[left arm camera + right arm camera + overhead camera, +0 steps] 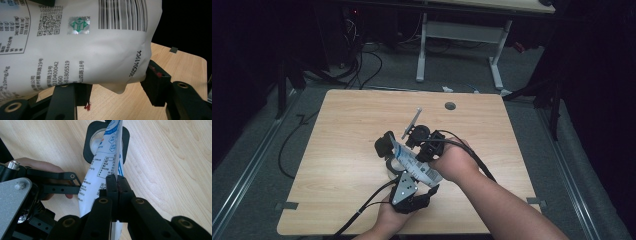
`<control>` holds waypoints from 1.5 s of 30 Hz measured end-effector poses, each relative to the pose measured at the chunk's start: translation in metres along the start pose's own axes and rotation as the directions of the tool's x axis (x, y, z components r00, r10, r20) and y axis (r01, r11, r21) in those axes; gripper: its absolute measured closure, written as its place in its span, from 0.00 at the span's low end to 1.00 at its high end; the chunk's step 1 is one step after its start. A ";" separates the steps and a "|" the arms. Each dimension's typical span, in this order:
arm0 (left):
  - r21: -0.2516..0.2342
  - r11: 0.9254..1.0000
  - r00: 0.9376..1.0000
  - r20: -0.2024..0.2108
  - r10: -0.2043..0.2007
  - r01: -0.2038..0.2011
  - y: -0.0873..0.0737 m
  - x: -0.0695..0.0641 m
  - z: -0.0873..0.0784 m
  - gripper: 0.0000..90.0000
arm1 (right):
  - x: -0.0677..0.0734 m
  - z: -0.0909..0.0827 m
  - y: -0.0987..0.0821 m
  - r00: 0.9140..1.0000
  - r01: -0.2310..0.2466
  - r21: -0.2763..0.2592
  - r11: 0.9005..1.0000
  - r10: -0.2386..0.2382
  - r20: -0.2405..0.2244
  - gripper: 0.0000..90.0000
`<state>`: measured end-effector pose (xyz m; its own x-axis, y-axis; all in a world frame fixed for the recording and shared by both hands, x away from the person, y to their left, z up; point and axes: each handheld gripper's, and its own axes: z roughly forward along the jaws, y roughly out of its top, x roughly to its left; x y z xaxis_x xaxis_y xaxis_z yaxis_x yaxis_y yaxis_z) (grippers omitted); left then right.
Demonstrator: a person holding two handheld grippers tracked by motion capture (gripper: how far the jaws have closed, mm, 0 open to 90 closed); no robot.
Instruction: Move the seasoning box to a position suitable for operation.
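White pouch looks like smooth, slightly glossy plastic film with a shiny foil sticker. Table is light matt wood-grain. Gripper jaws are matt black plastic; the plate is dull grey metal.

Light wooden table, black-rimmed container, seemingly a cup, standing on it

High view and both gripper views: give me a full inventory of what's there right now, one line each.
Printed pouch: one, white with blue and black print, above the table centre, held between both tools.
Black-framed container: one, black rim, pale inside, on the table under the pouch's far end.
Table: one, light wood.
Second table: one, white legs, behind.
Left tool: one, black, jaws around the pouch.
Right tool: one, black, shut on the pouch's edge.
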<state>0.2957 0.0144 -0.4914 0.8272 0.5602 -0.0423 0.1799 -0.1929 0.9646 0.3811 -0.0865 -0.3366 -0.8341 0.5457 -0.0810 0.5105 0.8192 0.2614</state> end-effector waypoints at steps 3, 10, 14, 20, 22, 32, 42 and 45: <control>0.000 1.000 1.000 0.000 0.000 0.000 0.000 0.000 0.000 0.52 | 0.000 0.000 0.000 1.000 0.001 0.001 1.000 -0.001 0.001 1.00; 0.001 1.000 1.000 -0.001 0.003 -0.003 0.000 0.000 0.000 0.52 | 0.001 0.000 0.001 1.000 0.003 0.003 1.000 -0.003 0.003 1.00; -0.001 1.000 1.000 -0.001 0.001 -0.001 0.000 0.000 0.000 0.52 | 0.001 0.001 0.001 1.000 0.005 0.002 1.000 -0.005 0.003 1.00; -0.001 1.000 1.000 0.000 -0.001 0.001 0.000 0.000 0.000 0.52 | 0.001 0.000 0.002 1.000 0.007 0.001 1.000 -0.007 0.003 1.00; -0.001 1.000 1.000 0.001 -0.001 0.001 0.001 0.000 0.000 0.52 | 0.001 0.000 0.002 1.000 0.008 0.002 1.000 -0.008 0.003 1.00; -0.005 1.000 1.000 -0.001 -0.001 0.001 0.001 0.000 0.000 0.52 | 0.001 0.000 0.003 1.000 0.008 0.004 1.000 -0.008 0.004 1.00; -0.006 1.000 1.000 0.000 -0.002 0.002 0.003 0.000 0.000 0.52 | 0.001 -0.001 0.003 1.000 0.010 0.006 1.000 -0.010 0.009 1.00; -0.006 1.000 1.000 0.000 -0.001 0.001 0.003 0.000 0.000 0.52 | 0.001 -0.001 0.004 1.000 0.012 0.003 1.000 -0.012 0.007 1.00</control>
<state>0.2959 0.0142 -0.4884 0.8269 0.5607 -0.0430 0.1773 -0.1874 0.9662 0.3817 -0.0830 -0.3348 -0.8387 0.5371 -0.0907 0.5011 0.8261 0.2577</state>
